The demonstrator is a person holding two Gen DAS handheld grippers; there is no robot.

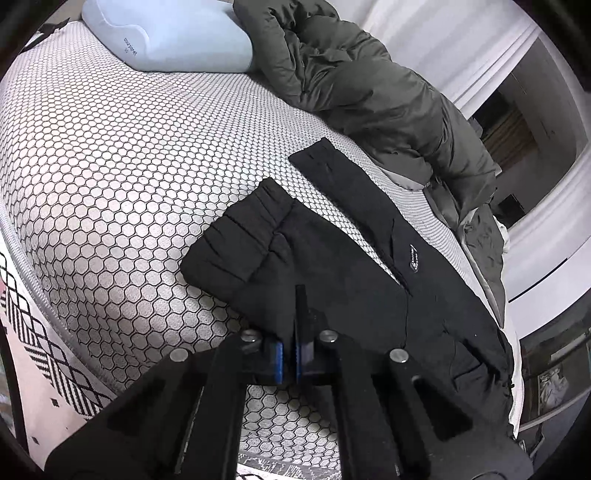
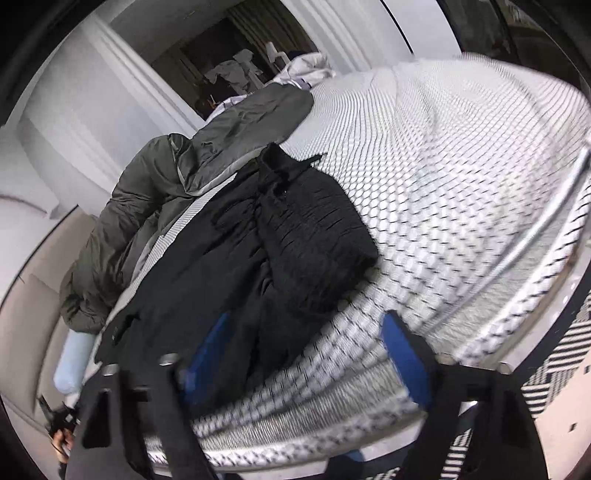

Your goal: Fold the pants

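Note:
Black pants (image 1: 332,258) lie partly folded on the honeycomb-patterned mattress (image 1: 110,166), the gathered waistband toward the left in the left wrist view. My left gripper (image 1: 300,295) is shut, its fingers pinched together on the near edge of the pants fabric. In the right wrist view the same pants (image 2: 314,229) stretch away from me, the ribbed waistband lying on top. My right gripper (image 2: 306,332) stands open low over the mattress (image 2: 461,166) edge. Its left blue pad (image 2: 207,350) sits over the near pant fabric, its right pad (image 2: 406,354) over bare mattress. This view is blurred.
A dark green duvet (image 1: 369,85) is bunched along the far side of the bed, beside the pants (image 2: 122,229). A pale blue pillow (image 1: 166,33) lies at the head end. A black-and-white patterned rug (image 1: 37,332) covers the floor by the bed. A hand (image 2: 59,439) shows at lower left.

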